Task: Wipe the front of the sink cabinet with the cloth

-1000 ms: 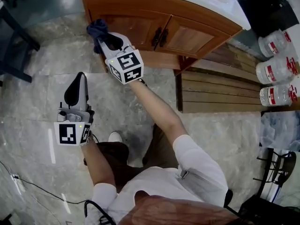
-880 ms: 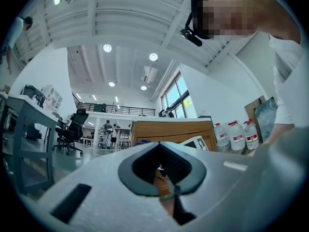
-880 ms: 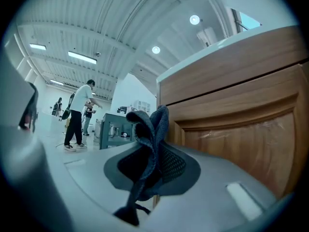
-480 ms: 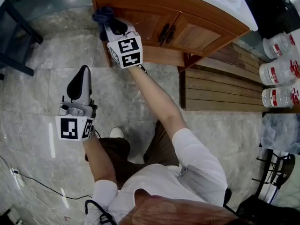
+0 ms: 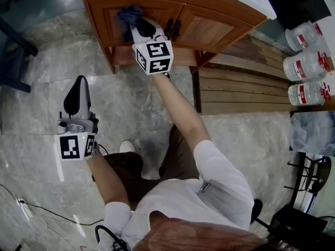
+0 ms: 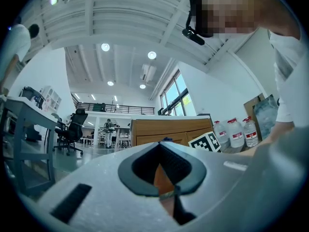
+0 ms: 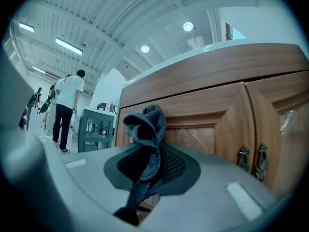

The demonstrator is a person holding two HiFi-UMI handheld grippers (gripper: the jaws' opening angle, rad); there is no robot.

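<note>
Blue cloth [image 5: 130,15] clenched in right claw [image 5: 135,26], held against sink cabinet door [image 5: 111,29]; left claw [image 5: 80,83] closed, empty, above floor [image 5: 131,106].

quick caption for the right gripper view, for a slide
Right gripper shut on a dark blue cloth, held in front of the left door of the wooden sink cabinet.

Cloth [image 7: 147,129]: dark blue-grey woven fabric, rough, matt. Sink cabinet [image 5: 209,30]: varnished wood, smooth, slight sheen. Door handles [image 7: 260,161]: dark metal. Floor [image 5: 47,98]: polished stone-look tile, glossy. Water bottles [image 5: 309,64], right: clear plastic.
</note>
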